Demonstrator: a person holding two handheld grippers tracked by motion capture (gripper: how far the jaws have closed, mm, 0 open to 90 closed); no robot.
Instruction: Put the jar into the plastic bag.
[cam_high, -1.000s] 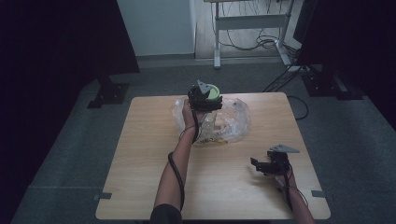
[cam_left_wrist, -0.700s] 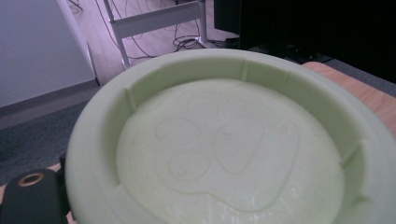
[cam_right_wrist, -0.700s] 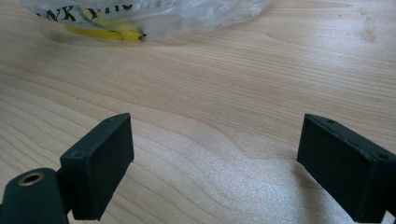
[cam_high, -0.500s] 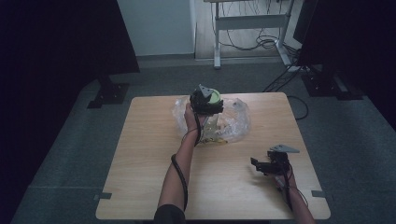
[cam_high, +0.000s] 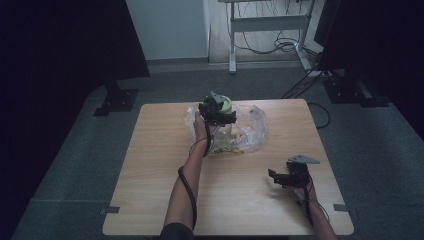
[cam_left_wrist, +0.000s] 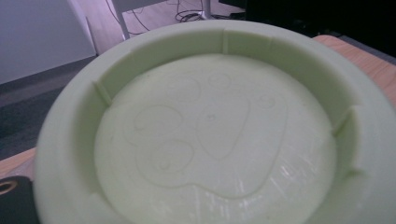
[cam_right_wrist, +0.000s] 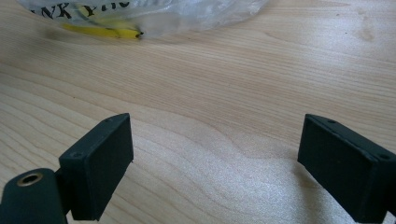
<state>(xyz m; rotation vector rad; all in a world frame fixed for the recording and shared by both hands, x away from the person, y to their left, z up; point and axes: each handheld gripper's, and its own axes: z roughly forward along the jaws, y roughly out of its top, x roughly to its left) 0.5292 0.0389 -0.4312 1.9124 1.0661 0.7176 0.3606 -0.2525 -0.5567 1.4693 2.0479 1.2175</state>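
**Green lid at the far edge, bag spread beneath it**

Your left gripper sat over the crumpled clear plastic bag near the middle of the table's far edge, with a pale green round lid right against it. In the left gripper view that lid loomed very close: a shallow disc with a raised rim, small ribs inside the wall and a paw print pressed into its face. Whether your left jaws were clamped on it, I could not tell; they were hidden behind the lid.

The bag lay flat on the wooden table, carrying black lettering and a yellow strip along the edge that faced your right hand.

Your right gripper hovered low near the table's right edge, toward the near corner, well apart from the bag. Its jaws stood wide apart with bare wood between them, gripping nothing.

Beyond the far edge stood a metal desk frame with cables on the floor.
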